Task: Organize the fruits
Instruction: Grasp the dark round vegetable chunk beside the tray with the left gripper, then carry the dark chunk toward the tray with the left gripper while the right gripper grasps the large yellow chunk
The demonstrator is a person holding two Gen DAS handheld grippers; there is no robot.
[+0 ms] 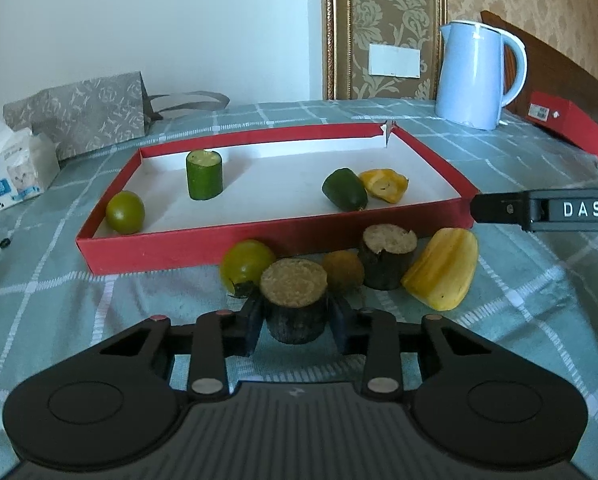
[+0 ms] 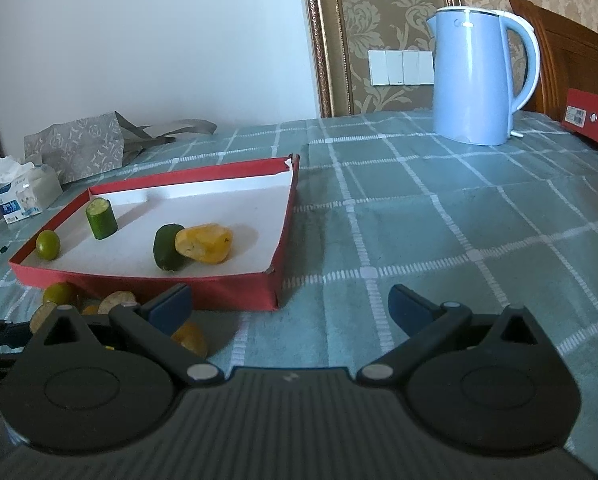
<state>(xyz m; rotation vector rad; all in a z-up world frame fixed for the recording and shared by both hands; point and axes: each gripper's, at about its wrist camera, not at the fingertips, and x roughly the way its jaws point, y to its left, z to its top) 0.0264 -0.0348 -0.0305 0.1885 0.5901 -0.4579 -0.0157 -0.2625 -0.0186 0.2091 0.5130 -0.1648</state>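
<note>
Fruits lie in two groups: some already in the red tray [image 1: 179, 256], others clustered on the counter [image 1: 99, 312] just in front of its near wall. The left gripper [image 1: 295, 320] has its fingers pinching a dark stump-like piece with a pale cut top [image 1: 293, 284], which seems to sit on the cloth. To do this step well, the piece should probably be lifted straight up, clear of the green-yellow round fruit [image 1: 247, 264] and the brown one [image 1: 343, 270] touching or nearly touching it, then carried over the tray wall and set down in a bare patch away from the green cylinder [image 1: 204, 176]. The right gripper [image 2: 291, 308] hangs over bare cloth beside the tray, fingers spread wide and holding nothing. Its body hides much of the fruit cluster in its own view, and whether the pinched piece has left the counter cannot be told.
</note>
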